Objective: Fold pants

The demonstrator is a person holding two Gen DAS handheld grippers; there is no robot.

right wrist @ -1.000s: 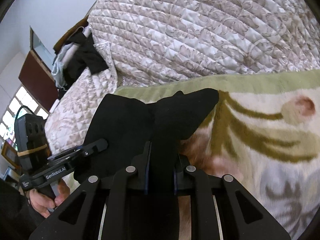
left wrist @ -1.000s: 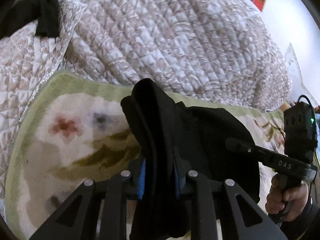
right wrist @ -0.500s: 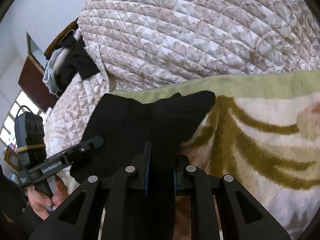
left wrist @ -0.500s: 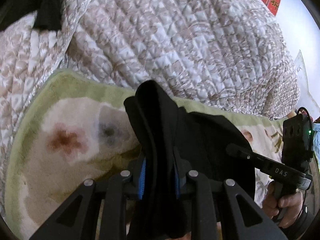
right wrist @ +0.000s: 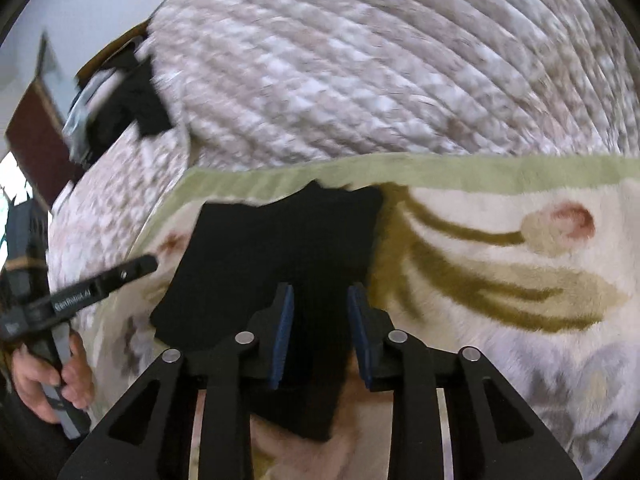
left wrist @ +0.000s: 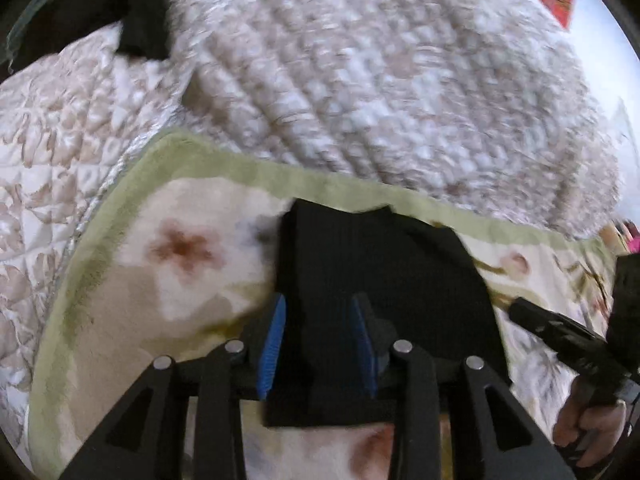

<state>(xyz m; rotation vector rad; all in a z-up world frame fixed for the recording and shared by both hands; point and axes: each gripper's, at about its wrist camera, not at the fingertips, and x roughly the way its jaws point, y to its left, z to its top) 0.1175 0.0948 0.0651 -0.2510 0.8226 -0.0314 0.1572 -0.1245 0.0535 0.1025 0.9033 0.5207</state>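
- Left black two-finger gripper with blue pads [left wrist: 318, 344] spread apart, straddling the near edge of the black fabric pants [left wrist: 376, 288]; cloth lying loose between the pads, not pinched
- Right black two-finger gripper with blue pads [right wrist: 320, 334] likewise parted, nothing clamped; near flap of the pants [right wrist: 280, 264] resting slack between its fingers
- Pants lying flat as a compact dark bundle on the cream floral fleece blanket with a pale green border [left wrist: 120, 280], far edge just short of that green border
- Bundle roughly rectangular, layers stacked, far edge a little ragged with one small corner poking up
- Judged nearly finished: main folds made, garment set down and let go by both tools
- Possibly left: one more fold or a tidy of the uneven far edge, then withdrawal; hard to say how many layers from this blur
- Beyond the blanket, a rolled beige-and-white quilted bedspread [right wrist: 380, 60] bulking up well apart from the bundle
- Farthest off, a heap of dark clothing [right wrist: 120, 92] near the headboard, untouched by either tool
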